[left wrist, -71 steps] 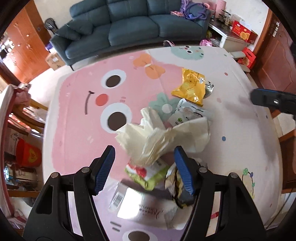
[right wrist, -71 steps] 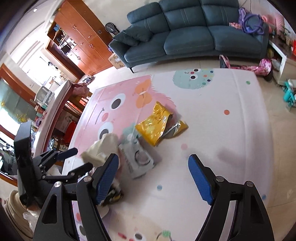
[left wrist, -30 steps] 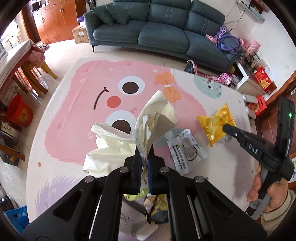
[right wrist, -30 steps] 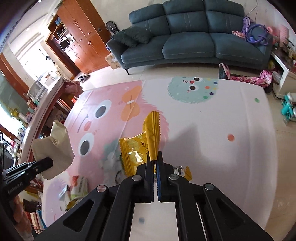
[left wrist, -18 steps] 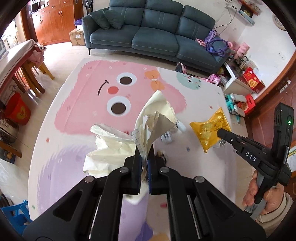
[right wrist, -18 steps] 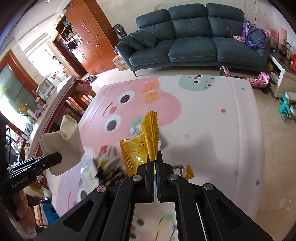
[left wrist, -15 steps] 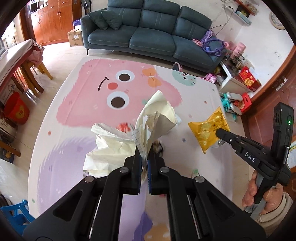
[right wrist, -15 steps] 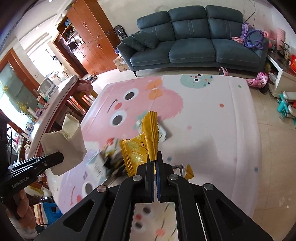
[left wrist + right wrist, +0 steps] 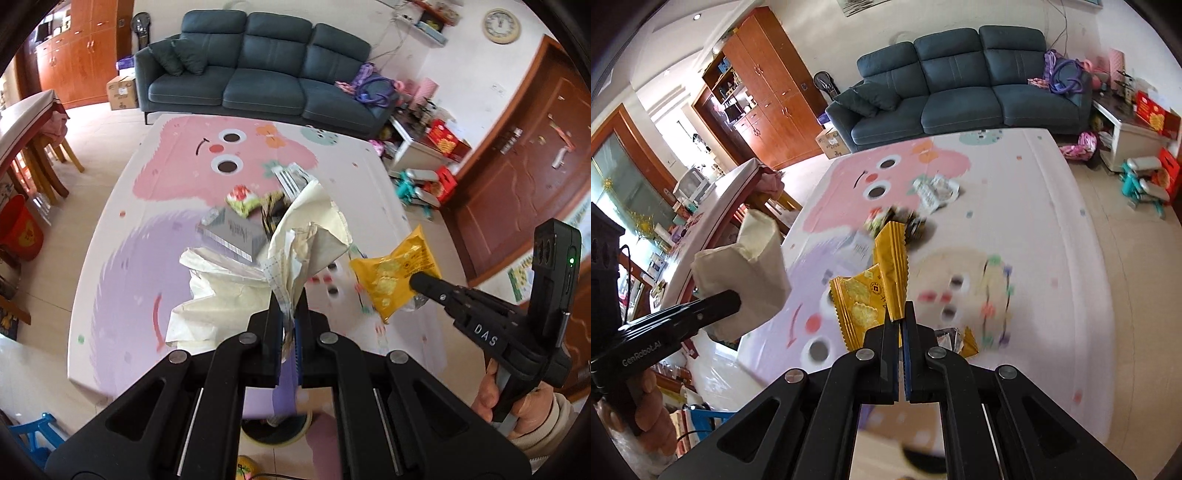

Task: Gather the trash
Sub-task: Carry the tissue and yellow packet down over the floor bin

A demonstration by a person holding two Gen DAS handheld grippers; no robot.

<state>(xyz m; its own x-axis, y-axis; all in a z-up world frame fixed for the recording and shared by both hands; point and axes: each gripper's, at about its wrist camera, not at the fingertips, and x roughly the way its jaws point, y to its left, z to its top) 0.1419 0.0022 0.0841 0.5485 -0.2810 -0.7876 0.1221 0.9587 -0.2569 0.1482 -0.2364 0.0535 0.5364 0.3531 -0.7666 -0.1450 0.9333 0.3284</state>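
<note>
Cream crumpled paper wad [image 9: 258,280] sits centre of the left wrist view, pinched betw. the blue pads of the left gripper [image 9: 290,325], jaws pressed tight on its lower edge; the paper fans up and to the left above the fingers. In the right wrist view the same wad shows at left-centre, held up off the mat at the tip of the left gripper's black arm, w/ a hand [image 9: 646,417] wrapped round the handle at lower left.

Yellow snack wrapper [image 9: 875,295] is centre of the right wrist view, clamped in the right gripper [image 9: 900,325], jaws closed on its serrated edge, the rest of the pack hanging left and below. In the left wrist view it appears at right-centre, off the mat, at the tip of the right gripper; a hand [image 9: 517,406] and beige sleeve at lower right.

Rest of trash lies on the pink/lilac cartoon play mat [image 9: 122,258], just above frame centre in the left wrist view: silver carton [image 9: 232,232], green-red packet [image 9: 242,197] touching it, white pouch [image 9: 293,179] just beyond. All blurred.

Upper part of both views: dark teal sofa [image 9: 255,85]; wooden cabinets [image 9: 764,96] upper left.
</note>
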